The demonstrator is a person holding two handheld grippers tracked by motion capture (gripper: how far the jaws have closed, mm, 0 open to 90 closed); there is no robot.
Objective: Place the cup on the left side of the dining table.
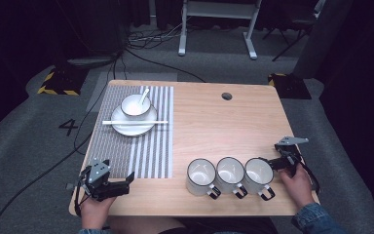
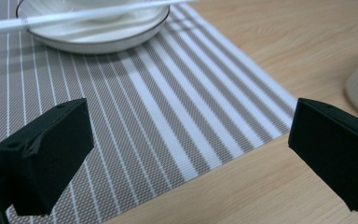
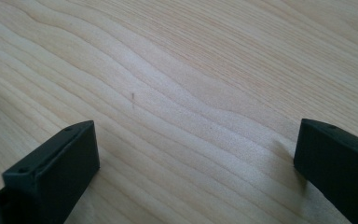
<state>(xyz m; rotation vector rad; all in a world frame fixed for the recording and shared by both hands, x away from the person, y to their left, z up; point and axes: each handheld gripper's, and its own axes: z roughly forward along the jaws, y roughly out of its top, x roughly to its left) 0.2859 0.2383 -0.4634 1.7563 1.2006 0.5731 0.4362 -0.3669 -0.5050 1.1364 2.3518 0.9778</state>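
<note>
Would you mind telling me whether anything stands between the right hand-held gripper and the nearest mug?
Nothing visible does. The right hand-held gripper is open beside the rightmost mug, with only bare wooden table around it; the other two mugs stand beyond, to the left.

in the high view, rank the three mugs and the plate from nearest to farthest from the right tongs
1. Right mug, just beside the right tongs.
2. Middle mug, next along the row.
3. Left mug, at the row's far end.
4. Plate, on the striped placemat far left.
</note>
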